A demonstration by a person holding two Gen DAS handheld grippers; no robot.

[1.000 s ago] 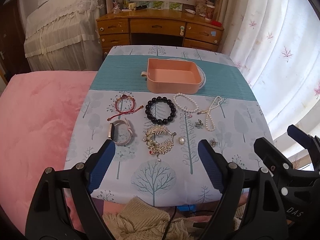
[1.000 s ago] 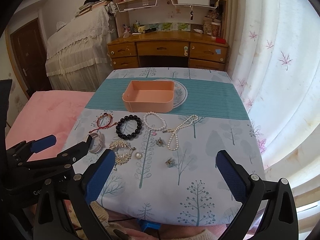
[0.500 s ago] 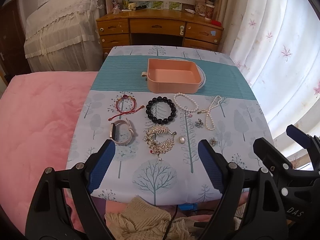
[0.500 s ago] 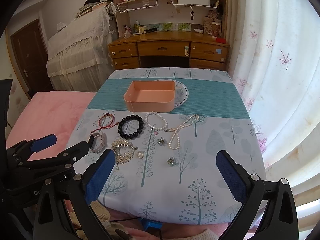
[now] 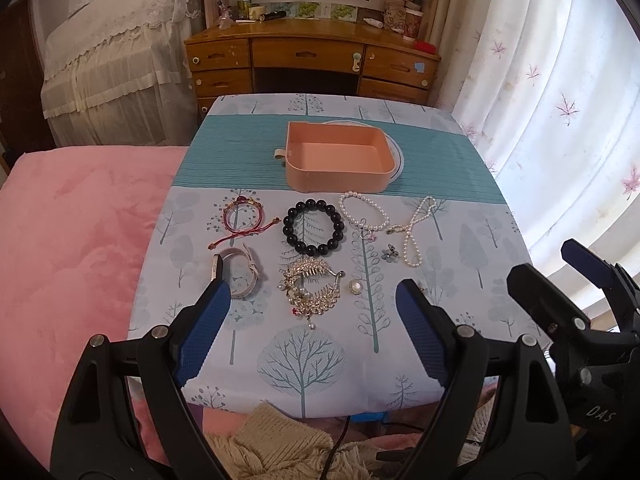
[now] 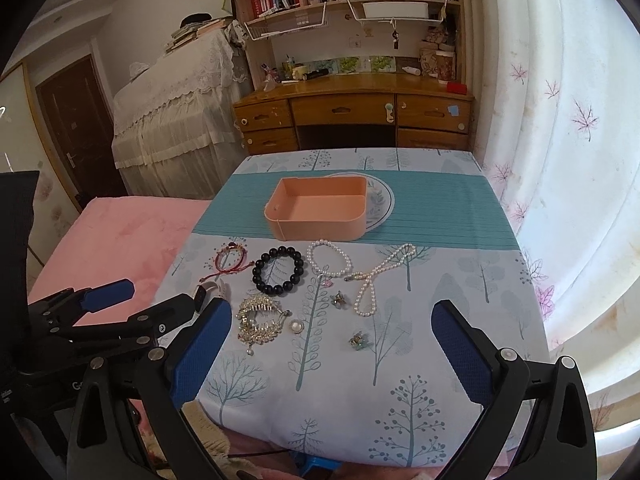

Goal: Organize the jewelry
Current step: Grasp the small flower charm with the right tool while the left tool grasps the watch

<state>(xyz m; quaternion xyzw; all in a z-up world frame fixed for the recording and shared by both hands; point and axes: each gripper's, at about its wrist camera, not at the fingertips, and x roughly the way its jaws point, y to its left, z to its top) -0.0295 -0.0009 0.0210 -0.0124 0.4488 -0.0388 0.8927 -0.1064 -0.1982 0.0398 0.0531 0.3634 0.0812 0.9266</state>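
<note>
An empty pink box [image 5: 338,162] [image 6: 318,212] stands on the teal band of the table. In front of it lie a red cord bracelet [image 5: 242,218], a black bead bracelet [image 5: 313,227] [image 6: 278,271], a pearl bracelet [image 5: 363,212], a pearl necklace [image 5: 412,230] [image 6: 378,278], a white watch [image 5: 238,272], a gold comb [image 5: 310,286] [image 6: 260,320], a pearl brooch [image 5: 355,287] and small earrings [image 6: 360,340]. My left gripper [image 5: 310,332] is open above the near edge, short of the comb. My right gripper [image 6: 332,350] is open and empty, near the earrings.
The table wears a tree-print cloth [image 5: 372,344]. A pink bed [image 5: 76,220] lies to the left and white curtains [image 6: 568,160] hang to the right. A wooden desk [image 5: 312,60] stands behind the table. A beige knit cloth [image 5: 276,444] lies below the near edge.
Both grippers have edged slightly back and up from the table; the jewelry has not moved and both stay open.
</note>
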